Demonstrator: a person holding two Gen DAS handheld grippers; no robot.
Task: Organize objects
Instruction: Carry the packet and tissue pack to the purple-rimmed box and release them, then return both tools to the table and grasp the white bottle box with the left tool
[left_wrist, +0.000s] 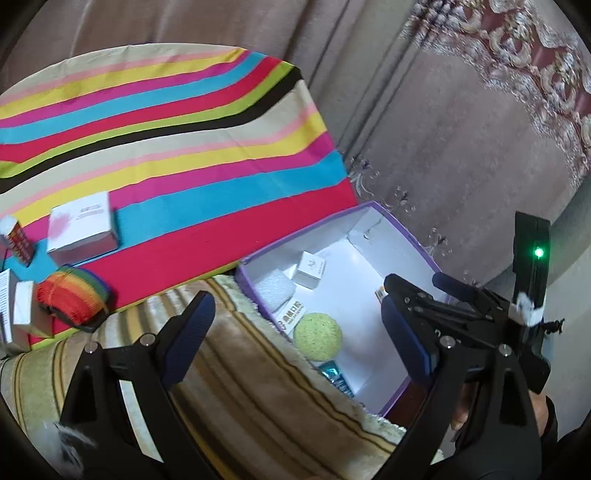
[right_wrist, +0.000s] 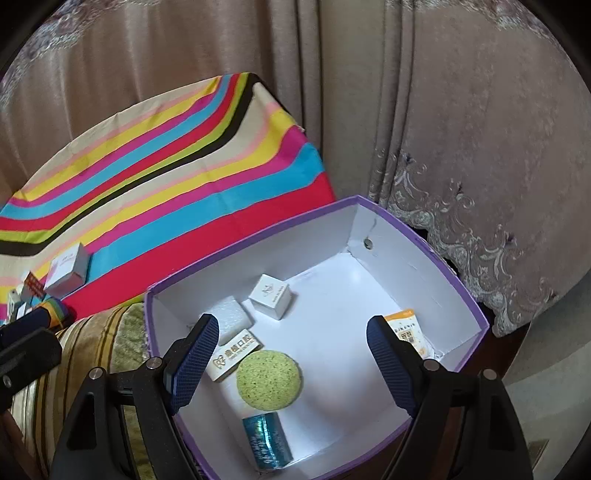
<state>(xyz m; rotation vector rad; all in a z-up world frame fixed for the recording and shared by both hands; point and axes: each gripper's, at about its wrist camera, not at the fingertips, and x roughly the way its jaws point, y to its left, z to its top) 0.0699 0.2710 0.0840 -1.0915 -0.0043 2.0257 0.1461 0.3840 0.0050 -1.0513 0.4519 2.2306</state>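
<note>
Purple cardboard box (right_wrist: 424, 236) is holding a speckled green disc (right_wrist: 268, 379) and a glossy teal carton (right_wrist: 266, 446). Both the left gripper (left_wrist: 301, 332) and right gripper (right_wrist: 291, 363) are hovering with textured jaws spread, gripping nothing.

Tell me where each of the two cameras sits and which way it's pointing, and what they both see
Left wrist: on the left gripper, looking down past its open fingers at the striped cloth and purple box; the right gripper and a gloved hand show.
Right wrist: on the right gripper, looking down into the purple box; its own open fingers show, the left gripper at the left edge.
Shared: the box, green sponge, striped cloth, curtain.
</note>
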